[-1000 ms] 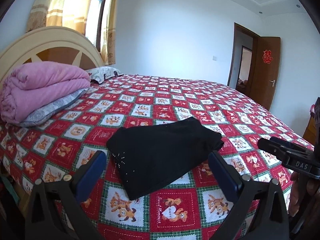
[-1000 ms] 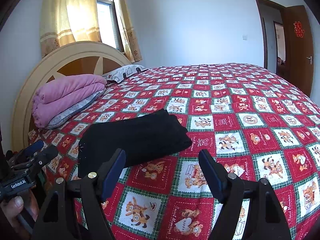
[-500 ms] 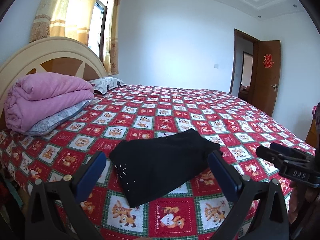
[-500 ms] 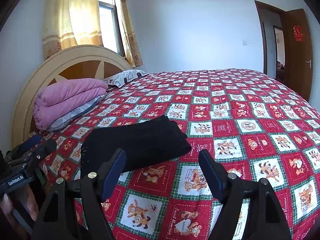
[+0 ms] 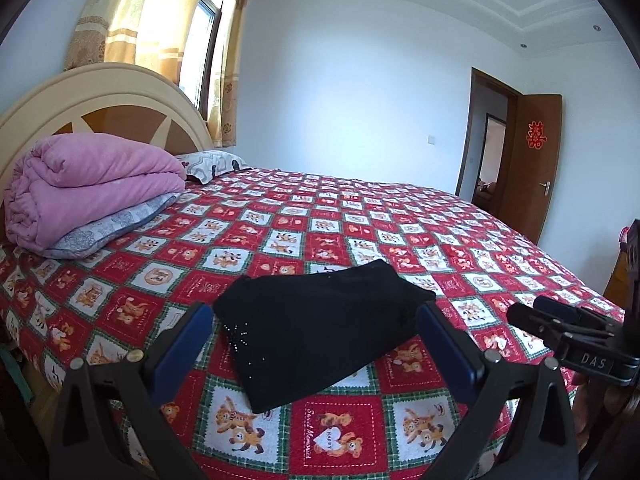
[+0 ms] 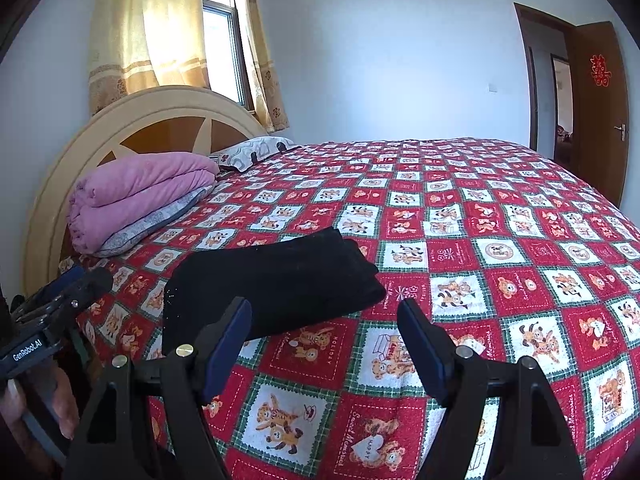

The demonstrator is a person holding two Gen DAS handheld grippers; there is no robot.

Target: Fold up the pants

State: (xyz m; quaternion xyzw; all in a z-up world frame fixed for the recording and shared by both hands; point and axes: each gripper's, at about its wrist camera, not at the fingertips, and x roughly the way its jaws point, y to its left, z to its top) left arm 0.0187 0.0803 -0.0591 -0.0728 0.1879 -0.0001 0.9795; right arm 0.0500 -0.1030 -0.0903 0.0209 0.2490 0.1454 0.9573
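Observation:
The black pants [image 5: 320, 328] lie folded in a compact rectangle on the red patterned bedspread [image 5: 360, 220], near the bed's front edge. They also show in the right wrist view [image 6: 272, 284]. My left gripper [image 5: 314, 332] is open and empty, held back from the pants and above the bed edge. My right gripper [image 6: 324, 332] is open and empty, to the right of the pants and apart from them. Each gripper shows at the edge of the other's view, the right gripper [image 5: 560, 328] and the left gripper [image 6: 60, 296].
A folded pink quilt [image 5: 88, 184] on a grey pillow [image 5: 116, 224] lies by the headboard [image 5: 100, 92]. A patterned pillow [image 5: 212, 162] sits behind it. A brown door [image 5: 528, 168] stands open at the far right.
Both grippers have tilted upward and drawn back a little, so the pants sit lower in both views. The pants have not moved. Both grippers stay open.

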